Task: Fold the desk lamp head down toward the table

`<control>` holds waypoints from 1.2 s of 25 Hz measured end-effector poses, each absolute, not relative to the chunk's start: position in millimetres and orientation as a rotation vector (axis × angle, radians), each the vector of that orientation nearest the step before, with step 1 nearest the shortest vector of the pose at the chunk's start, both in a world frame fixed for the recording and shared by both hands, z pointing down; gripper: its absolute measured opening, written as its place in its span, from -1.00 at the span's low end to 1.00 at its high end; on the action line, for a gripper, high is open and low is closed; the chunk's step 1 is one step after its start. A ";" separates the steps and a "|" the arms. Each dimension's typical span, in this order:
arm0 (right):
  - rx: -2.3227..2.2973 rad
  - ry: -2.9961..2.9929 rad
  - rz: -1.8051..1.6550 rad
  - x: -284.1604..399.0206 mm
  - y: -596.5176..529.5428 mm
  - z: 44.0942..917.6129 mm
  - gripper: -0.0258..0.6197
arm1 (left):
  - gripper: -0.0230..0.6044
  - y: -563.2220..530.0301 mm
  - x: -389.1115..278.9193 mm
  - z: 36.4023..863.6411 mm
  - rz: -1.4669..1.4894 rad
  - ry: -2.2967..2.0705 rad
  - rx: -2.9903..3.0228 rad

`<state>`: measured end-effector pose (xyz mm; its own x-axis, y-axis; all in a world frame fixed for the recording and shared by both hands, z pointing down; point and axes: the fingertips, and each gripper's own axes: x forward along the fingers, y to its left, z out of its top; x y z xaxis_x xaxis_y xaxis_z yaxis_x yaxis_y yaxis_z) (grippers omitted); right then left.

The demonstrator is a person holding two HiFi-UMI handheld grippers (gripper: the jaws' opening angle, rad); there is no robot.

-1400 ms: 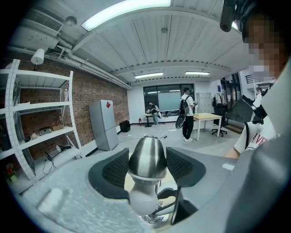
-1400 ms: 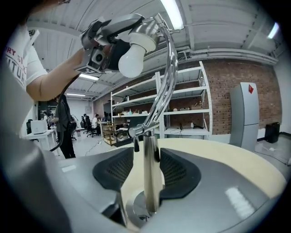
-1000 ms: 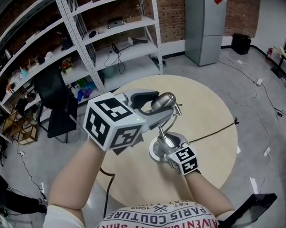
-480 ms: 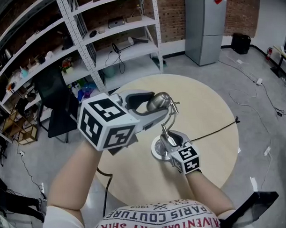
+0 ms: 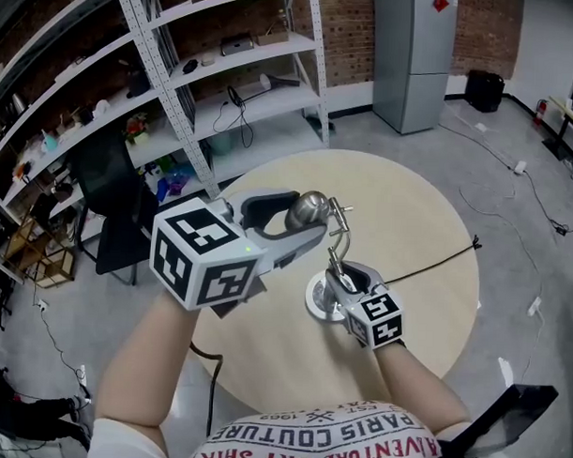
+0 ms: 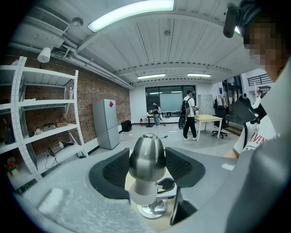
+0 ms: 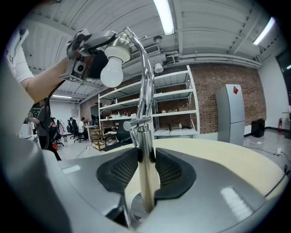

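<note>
Over the round pale surface (image 5: 427, 228), the right gripper (image 7: 144, 169) clamps its jaws on the upright post (image 7: 143, 141). Left gripper (image 6: 146, 164) jaws clasp the lamp head (image 6: 146, 152), higher and leftward.

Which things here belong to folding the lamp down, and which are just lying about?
Job: lamp head, lamp stem, left tongs, right tongs, round table.
Lying about: shelving rack, grey refrigerator, black chair.

We see white metal shelving (image 5: 226, 71) along a red brick wall (image 5: 345, 38), a tall grey cabinet (image 5: 415, 49) and a black office chair (image 5: 118, 217).
</note>
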<state>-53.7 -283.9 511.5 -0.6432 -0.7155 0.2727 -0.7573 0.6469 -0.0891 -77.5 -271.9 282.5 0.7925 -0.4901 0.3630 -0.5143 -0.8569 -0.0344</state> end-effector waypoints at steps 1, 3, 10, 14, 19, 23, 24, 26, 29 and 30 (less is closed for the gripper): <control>1.202 -2.653 0.289 -53.1 -284.8 510.2 -0.57 | -0.13 -272.4 -78.6 281.7 0.556 -0.820 2.910; 1.203 -2.654 0.294 -51.5 -286.9 507.5 -0.57 | -0.13 -274.0 -80.1 279.8 0.541 -0.828 2.907; 1.194 -2.657 0.298 -52.1 -288.4 505.5 -0.56 | -0.13 -272.8 -90.9 280.5 0.506 -0.851 2.897; 1.183 -2.659 0.299 -53.0 -287.3 504.7 -0.56 | -0.13 -269.8 -98.4 281.9 0.482 -0.857 2.888; 1.164 -2.663 0.302 -50.5 -287.4 503.9 -0.56 | -0.13 -267.9 -104.9 284.9 0.461 -0.869 2.871; 1.166 -2.667 0.299 -50.4 -288.3 503.2 -0.56 | -0.13 -265.5 -112.1 288.1 0.447 -0.879 2.860; 1.164 -2.670 0.299 -50.1 -288.3 503.3 -0.56 | -0.13 -264.8 -114.0 289.2 0.443 -0.883 2.857; 1.162 -2.671 0.300 -50.1 -288.3 502.5 -0.56 | -0.13 -263.9 -117.8 290.7 0.438 -0.891 2.850; 1.176 -2.671 0.296 -50.9 -290.3 497.1 -0.56 | -0.14 -263.6 -122.0 291.9 0.430 -0.905 2.843; 1.179 -2.671 0.297 -51.6 -290.6 495.3 -0.56 | -0.14 -263.4 -122.9 292.5 0.427 -0.908 2.842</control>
